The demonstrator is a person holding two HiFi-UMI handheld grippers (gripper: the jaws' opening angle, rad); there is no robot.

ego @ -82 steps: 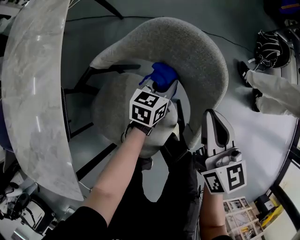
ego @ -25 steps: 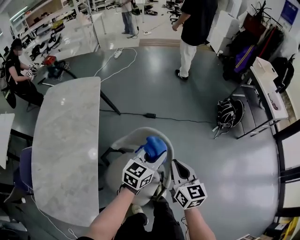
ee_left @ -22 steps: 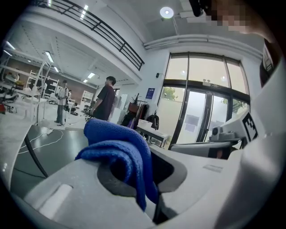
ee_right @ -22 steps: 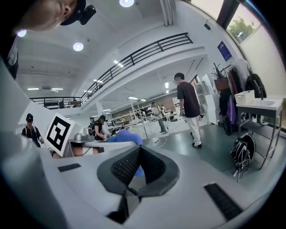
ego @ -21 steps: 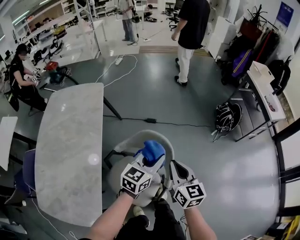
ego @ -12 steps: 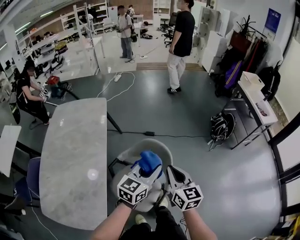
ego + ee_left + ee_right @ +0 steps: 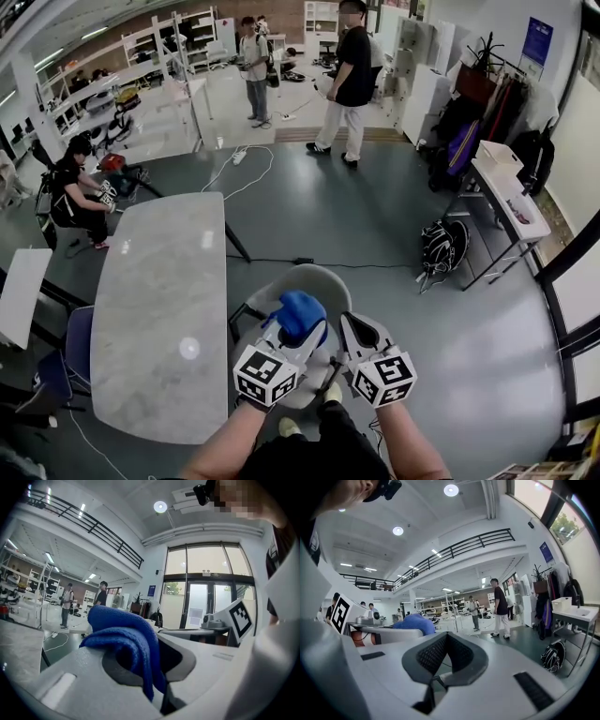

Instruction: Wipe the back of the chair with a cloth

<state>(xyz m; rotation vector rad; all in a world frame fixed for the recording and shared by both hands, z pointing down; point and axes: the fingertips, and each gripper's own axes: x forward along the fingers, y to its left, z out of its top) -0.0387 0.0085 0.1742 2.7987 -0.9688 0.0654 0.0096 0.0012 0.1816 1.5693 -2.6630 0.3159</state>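
The grey chair (image 7: 317, 281) stands below me, its curved back on the far side. My left gripper (image 7: 307, 332) is shut on a bunched blue cloth (image 7: 300, 312), held in the air above the chair seat. In the left gripper view the cloth (image 7: 120, 631) bulges out over the jaws and hangs down between them. Close beside it on the right, my right gripper (image 7: 354, 330) is shut and holds nothing. The right gripper view shows the right gripper (image 7: 445, 660) with its dark pads together, and the cloth (image 7: 415, 622) off to its left.
A long marble table (image 7: 155, 309) runs along the chair's left side. A black backpack (image 7: 441, 246) lies on the grey floor at the right, near a white desk (image 7: 511, 192). Two people (image 7: 342, 84) stand far ahead; another sits at the left (image 7: 75, 192). A cable (image 7: 281, 261) crosses the floor.
The head view has tilted up from the chair to the wide room. Both grippers now sit side by side above the seat. The cloth stays in the left gripper.
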